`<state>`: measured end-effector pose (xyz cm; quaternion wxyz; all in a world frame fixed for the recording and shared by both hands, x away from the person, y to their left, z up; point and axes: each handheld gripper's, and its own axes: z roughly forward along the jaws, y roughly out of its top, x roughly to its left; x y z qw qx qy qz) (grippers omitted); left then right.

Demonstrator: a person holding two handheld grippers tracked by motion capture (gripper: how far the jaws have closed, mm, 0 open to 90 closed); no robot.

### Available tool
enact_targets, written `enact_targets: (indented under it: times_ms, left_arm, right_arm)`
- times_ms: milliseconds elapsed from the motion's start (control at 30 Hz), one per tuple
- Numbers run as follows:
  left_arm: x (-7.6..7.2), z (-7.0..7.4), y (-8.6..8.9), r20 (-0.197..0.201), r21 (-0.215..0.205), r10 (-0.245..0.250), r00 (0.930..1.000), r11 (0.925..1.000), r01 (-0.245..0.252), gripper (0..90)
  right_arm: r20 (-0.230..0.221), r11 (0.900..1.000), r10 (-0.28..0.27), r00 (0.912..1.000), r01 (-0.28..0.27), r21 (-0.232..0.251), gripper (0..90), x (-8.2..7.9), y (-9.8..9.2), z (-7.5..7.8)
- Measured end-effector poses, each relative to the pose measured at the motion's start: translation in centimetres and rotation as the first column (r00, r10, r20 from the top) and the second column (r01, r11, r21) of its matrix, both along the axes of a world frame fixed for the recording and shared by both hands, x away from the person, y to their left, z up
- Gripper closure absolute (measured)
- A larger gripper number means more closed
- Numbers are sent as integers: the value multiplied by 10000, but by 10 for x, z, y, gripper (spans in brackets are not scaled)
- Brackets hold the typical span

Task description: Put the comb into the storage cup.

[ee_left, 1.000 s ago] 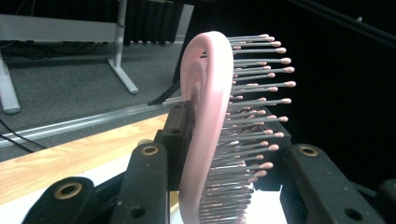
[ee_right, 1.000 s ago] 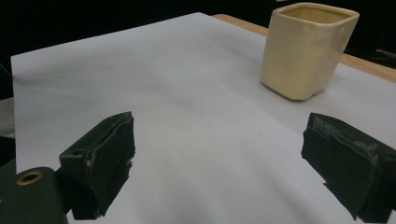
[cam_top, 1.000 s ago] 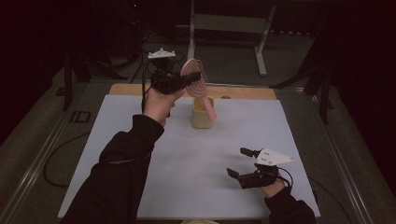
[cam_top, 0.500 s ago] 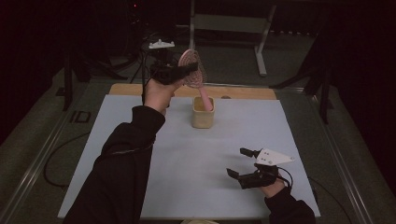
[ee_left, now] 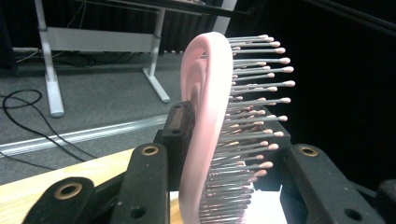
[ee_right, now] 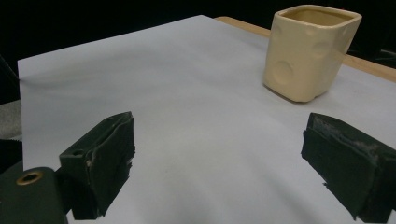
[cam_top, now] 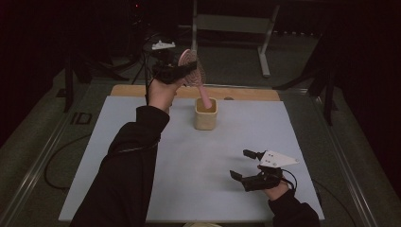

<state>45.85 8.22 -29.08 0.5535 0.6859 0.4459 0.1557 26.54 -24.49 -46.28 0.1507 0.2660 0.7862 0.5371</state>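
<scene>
A pink hairbrush (cam_top: pixel 190 67) is clamped by its bristled head in my left gripper (cam_top: pixel 176 72), held above the far side of the table. Its handle slants down to the right, and the tip dips into the mouth of a cream square cup (cam_top: pixel 206 116). In the left gripper view the brush head (ee_left: pixel 205 116) stands on edge in the left gripper (ee_left: pixel 219 182), with the black jaws shut on it. My right gripper (cam_top: pixel 246 164) rests open on the white sheet at the near right, nothing between its jaws. The right gripper (ee_right: pixel 219 163) faces the cup (ee_right: pixel 306 51) across bare sheet.
The white sheet (cam_top: pixel 142 198) covers the table, with a wooden strip (cam_top: pixel 246 93) along the far edge behind the cup. A metal desk frame (cam_top: pixel 265 42) and cables lie on the floor beyond. The person's left sleeve (cam_top: pixel 127 165) stretches across the left half.
The left hand has carried the brush a little toward the far edge and tipped it more upright; the handle tip now sits in the cup's mouth. The right gripper has not moved.
</scene>
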Motion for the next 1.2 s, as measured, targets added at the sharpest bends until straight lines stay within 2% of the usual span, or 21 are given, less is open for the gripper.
enact_targets:
  times_ms: [400,767,1200]
  left_arm:
    - [9,-19,-11,-91,279,92,9999,9996,-89,651]
    - [15,-37,-13,-219,215,188,9996,9996,-183,651]
    - [20,-54,-17,-413,355,151,9990,9993,-136,651]
  right_arm:
    - [-18,10000,24,10000,-24,-23,94,0,0,0]
    - [-55,10000,62,10000,-62,-45,94,0,0,-1]
    - [-48,10000,90,9999,-90,-39,94,1,0,-2]
